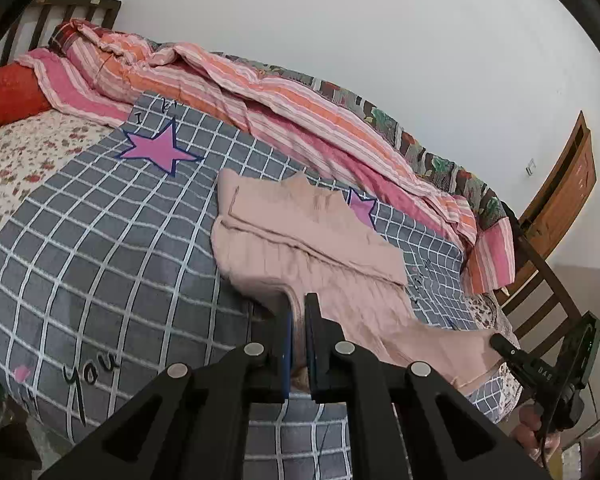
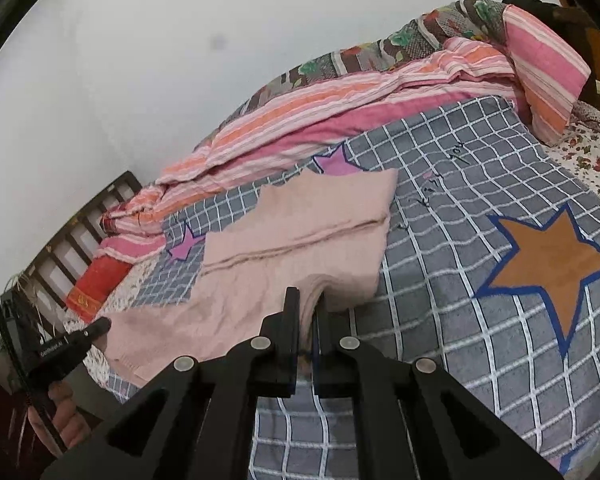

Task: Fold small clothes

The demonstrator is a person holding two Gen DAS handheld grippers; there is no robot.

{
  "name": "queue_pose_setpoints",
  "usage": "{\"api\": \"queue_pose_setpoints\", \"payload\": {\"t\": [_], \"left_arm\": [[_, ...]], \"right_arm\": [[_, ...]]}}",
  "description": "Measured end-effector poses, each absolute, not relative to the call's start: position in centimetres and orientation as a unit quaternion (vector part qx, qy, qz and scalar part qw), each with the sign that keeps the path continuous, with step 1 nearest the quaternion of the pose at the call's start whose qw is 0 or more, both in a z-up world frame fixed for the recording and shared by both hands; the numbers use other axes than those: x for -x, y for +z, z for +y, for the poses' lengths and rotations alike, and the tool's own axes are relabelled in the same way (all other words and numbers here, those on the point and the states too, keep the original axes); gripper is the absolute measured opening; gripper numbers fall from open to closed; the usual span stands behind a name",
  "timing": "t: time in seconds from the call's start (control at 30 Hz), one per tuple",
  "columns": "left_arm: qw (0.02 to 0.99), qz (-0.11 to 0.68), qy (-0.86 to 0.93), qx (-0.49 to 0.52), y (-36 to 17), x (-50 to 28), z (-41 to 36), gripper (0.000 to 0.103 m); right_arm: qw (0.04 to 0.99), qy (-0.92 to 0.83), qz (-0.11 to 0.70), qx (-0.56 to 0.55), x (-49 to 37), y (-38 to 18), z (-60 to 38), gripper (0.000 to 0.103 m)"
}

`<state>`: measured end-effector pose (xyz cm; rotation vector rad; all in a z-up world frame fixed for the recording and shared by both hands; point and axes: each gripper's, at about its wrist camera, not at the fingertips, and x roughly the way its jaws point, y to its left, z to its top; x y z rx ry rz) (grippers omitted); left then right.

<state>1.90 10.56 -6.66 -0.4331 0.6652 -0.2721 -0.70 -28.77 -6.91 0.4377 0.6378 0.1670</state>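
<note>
A small pale pink knit garment (image 1: 300, 240) lies partly folded on a grey checked sheet, its far part doubled over. My left gripper (image 1: 299, 304) is shut on the garment's near left edge, with cloth pinched between the pads. My right gripper (image 2: 309, 300) is shut on the garment (image 2: 300, 232) at its near right edge, and the cloth bunches up between the fingers. Each gripper shows in the other's view, the right one (image 1: 500, 342) at the garment's right corner and the left one (image 2: 100, 326) at its left corner.
The grey checked sheet (image 1: 100, 248) with star prints covers the bed. A rumpled pink and orange striped quilt (image 1: 260, 92) runs along the far side by the white wall. A red pillow (image 1: 8, 100) and wooden headboard (image 1: 60, 12) are at one end, and a wooden door (image 1: 564, 196) is beyond the other.
</note>
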Motion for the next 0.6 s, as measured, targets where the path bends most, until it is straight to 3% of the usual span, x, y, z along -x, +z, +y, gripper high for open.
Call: {"api": "queue_pose_setpoints", "payload": {"t": [0.6], "left_arm": [[0.932,0.285,-0.091,0.204,-3.8,-14.3,10.6,0.007]], "right_arm": [[0.912,0.078,0.27,-0.299,-11.1,-4.4,-31.1,0.005]]}}
